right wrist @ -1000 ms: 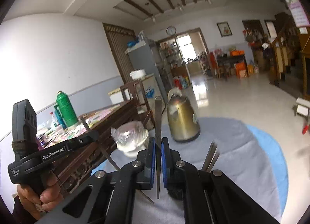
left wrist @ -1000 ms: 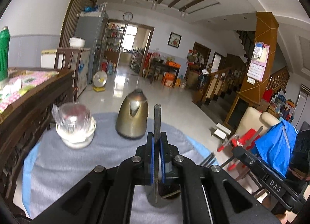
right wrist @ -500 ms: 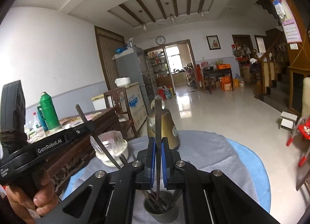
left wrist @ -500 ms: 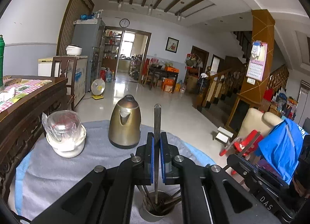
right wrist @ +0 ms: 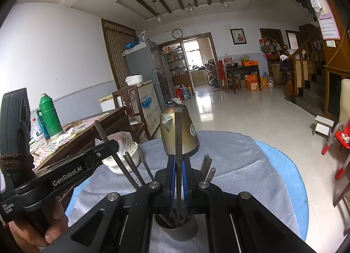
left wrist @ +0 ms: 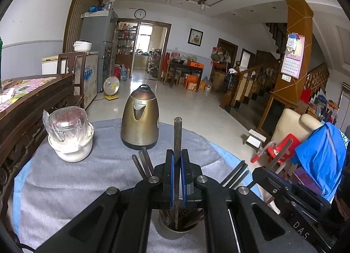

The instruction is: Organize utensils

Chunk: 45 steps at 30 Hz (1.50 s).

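Note:
My left gripper (left wrist: 177,178) is shut on a dark chopstick (left wrist: 177,141) held upright, its lower end inside a grey metal holder cup (left wrist: 175,230) on the grey cloth. Several other chopsticks (left wrist: 143,162) lean in the cup. My right gripper (right wrist: 178,178) is shut on another dark chopstick (right wrist: 178,134), its lower end also in the same cup (right wrist: 178,230). The left gripper also shows in the right wrist view (right wrist: 109,146), gripping its chopstick (right wrist: 101,132) at the left. The right gripper's body shows at the right of the left wrist view.
A brass kettle (left wrist: 140,121) stands behind the cup on the round table's grey cloth (left wrist: 65,183). A white bowl with a plastic-wrapped glass (left wrist: 70,134) sits at the left. A dark wooden table (left wrist: 28,99) adjoins on the left. A red chair (left wrist: 280,147) stands at the right.
Both grippers have lowered toward the cup, and both held chopsticks now reach down into it. The kettle and bowl appear higher and farther in both views.

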Available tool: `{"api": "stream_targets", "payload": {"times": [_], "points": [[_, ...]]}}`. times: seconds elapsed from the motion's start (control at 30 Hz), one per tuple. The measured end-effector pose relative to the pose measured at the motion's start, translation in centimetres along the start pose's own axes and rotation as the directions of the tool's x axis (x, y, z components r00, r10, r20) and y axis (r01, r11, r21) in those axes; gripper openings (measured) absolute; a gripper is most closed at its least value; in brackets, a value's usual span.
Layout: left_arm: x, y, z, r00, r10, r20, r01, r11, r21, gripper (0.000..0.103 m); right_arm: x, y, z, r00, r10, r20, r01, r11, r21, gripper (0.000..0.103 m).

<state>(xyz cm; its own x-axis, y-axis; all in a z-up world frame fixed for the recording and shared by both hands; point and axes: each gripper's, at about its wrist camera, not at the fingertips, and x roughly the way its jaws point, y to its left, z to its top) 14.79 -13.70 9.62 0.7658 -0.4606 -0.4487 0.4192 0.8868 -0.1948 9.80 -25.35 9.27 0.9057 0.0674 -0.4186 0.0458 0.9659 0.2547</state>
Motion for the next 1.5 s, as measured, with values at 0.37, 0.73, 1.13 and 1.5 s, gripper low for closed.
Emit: {"api": "stream_targets", "payload": {"times": [0.37, 0.73, 1.13, 1.5], "points": [[-0.1, 0.4, -1.3, 0.998, 0.016, -0.058, -0.015, 1.0, 0.008, 0.006, 1.4, 0.3, -0.9, 0.997, 0.004, -0.071, -0.004, 1.0, 0.008, 0.006], [-2.9, 1.1, -3.2, 0.996, 0.048, -0.08, -0.042, 0.996, 0.081, 0.057, 2.9, -0.4, -2.4, 0.979, 0.064, -0.191, -0.047, 0.994, 0.095, 0.009], [-4.8, 2.9, -6.5, 0.977, 0.16, -0.139, -0.142, 0.981, 0.132, 0.082, -0.8, -1.2, -3.8, 0.987, 0.102, -0.121, -0.086, 0.987, 0.134, 0.061], [-6.0, 4.4, -8.2, 0.93, 0.331, -0.162, -0.314, 0.942, 0.122, 0.085, -1.6, -0.2, -6.4, 0.978, 0.023, -0.206, -0.008, 0.997, 0.073, 0.061]]}}
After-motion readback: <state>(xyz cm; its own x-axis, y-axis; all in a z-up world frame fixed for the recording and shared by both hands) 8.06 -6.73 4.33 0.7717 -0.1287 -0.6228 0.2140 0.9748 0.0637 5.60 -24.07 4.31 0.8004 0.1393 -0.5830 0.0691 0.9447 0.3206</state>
